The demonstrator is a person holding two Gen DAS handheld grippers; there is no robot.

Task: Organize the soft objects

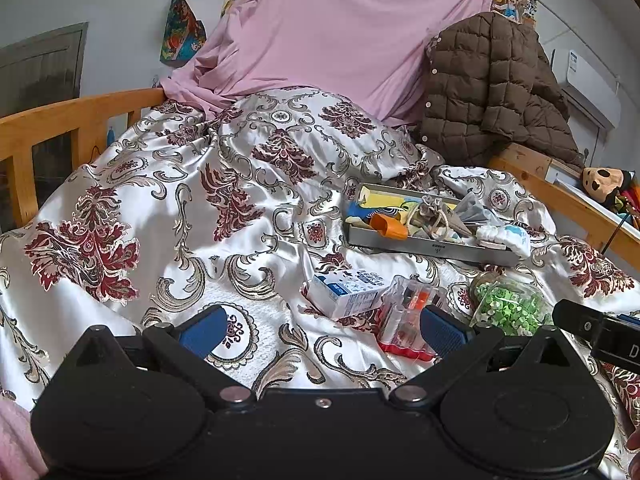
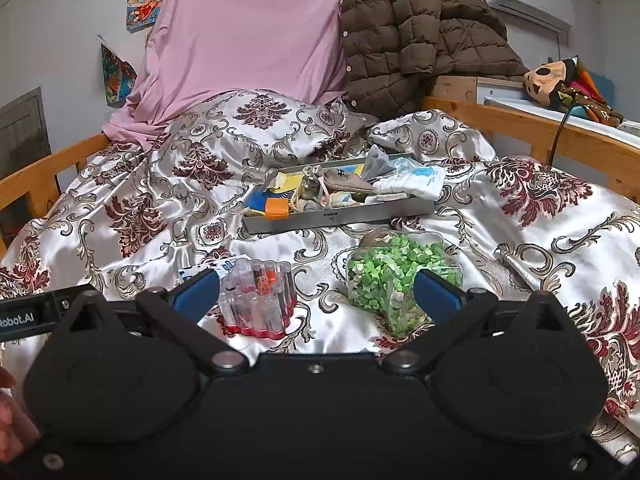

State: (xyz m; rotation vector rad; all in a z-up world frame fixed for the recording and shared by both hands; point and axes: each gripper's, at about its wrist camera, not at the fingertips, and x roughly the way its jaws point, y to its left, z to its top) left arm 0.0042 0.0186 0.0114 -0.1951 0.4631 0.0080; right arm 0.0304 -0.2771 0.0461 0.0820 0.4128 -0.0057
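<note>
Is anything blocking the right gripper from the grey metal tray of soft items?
Yes. The clear bag of green pieces and the clear red-based plastic case lie on the bedspread between the open right gripper and the tray.

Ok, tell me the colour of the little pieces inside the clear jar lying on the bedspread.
Light green pieces, with some paler ones; the right wrist view shows them best.

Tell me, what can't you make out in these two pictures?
- Tray contents: both views, small things piled over each other; the lower ones are hidden.
- Carton: right view, mostly behind the right claw finger; its print is too small to read in the left view.
- Clear case: left view, partly behind the left claw finger.
- Plush toy: left view, cut off by the right edge.
</note>
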